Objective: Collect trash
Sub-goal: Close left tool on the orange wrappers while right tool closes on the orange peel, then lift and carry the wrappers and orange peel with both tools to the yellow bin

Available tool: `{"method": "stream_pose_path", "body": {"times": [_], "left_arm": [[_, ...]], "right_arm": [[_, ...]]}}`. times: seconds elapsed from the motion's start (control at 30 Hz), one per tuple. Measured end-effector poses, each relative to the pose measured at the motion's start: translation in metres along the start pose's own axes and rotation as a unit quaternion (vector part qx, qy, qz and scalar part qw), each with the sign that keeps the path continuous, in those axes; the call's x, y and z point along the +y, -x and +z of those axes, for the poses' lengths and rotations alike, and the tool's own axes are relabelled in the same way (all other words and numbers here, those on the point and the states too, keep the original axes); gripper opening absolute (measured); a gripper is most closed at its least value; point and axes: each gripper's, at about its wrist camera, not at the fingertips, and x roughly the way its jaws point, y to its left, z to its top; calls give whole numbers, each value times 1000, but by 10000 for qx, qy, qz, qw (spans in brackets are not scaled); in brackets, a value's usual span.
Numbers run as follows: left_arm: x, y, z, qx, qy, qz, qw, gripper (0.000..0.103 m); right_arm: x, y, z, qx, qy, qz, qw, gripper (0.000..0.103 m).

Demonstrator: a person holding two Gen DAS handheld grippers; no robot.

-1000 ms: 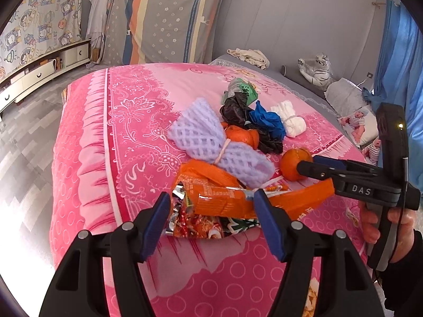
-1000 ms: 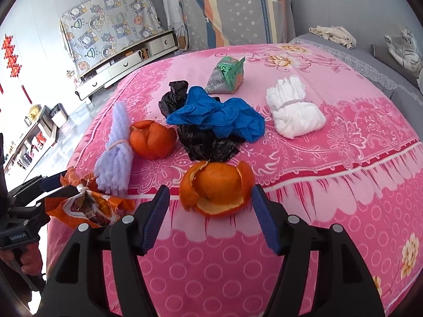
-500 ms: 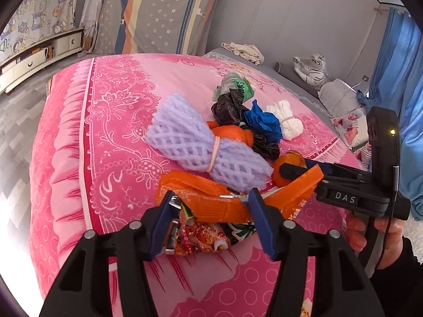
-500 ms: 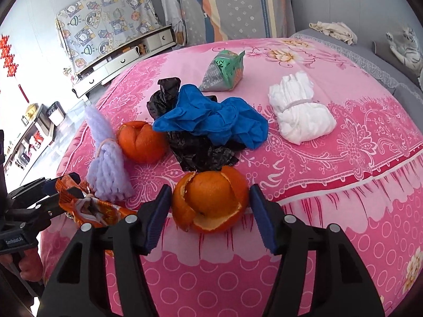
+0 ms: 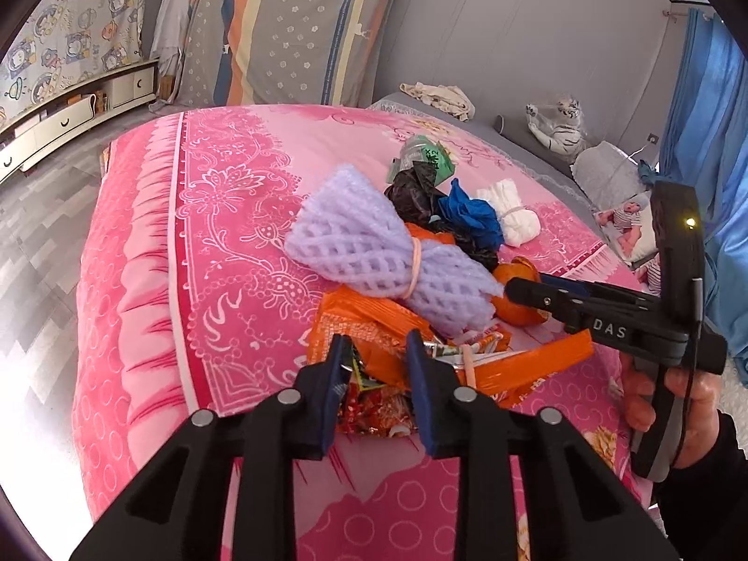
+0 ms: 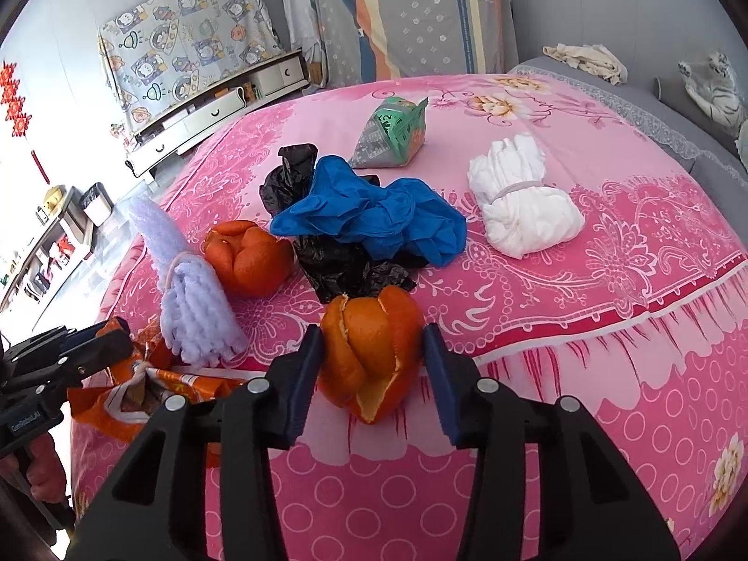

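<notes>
Two grips were being formed at inspection, neither complete. The left gripper, at lower centre of its own view, had its jaws closing on the orange snack wrapper; crumpled foil stood between the blue pads, though whether they had bitten firmly could not be confirmed, as the fingers hid the contact. The right gripper, at lower centre of the right wrist view, had its jaws closing about the near orange peel; both pads appeared to touch the rind, the peel resting on the pink bedspread.

Outward from the fingers, the remainder of the litter lay uncollected. Just above and left of the wrapper sat the purple foam net, with a second orange peel beside it. Centre frame held the black plastic bag with the blue glove lying on top. A white tied bundle lay to the right, well apart, and a green carton stood at upper centre.

No bin or collection bag appeared in either view. Assessment: the task stood at an early stage, with nothing visibly disposed of, two items at the point of pickup and six awaiting attention.
</notes>
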Motion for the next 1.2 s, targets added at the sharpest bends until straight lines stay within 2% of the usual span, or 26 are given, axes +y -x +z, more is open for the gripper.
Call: {"method": "stream_pose_path", "body": {"times": [0.43,0.83,1.2], "left_arm": [[1,31,-4,-278,-59,-93,9996,14],[-1,77,6,-884,-79,-153,9959,12],[-12,92,8,-1039,-183,-199,9942,12]], "right_arm": [[1,21,-4,-236,-68,-39,9997,37],[0,51,-7,-537,-158,-15,9984,36],[-2,77,-12,-737,-205,35,9971,36]]}}
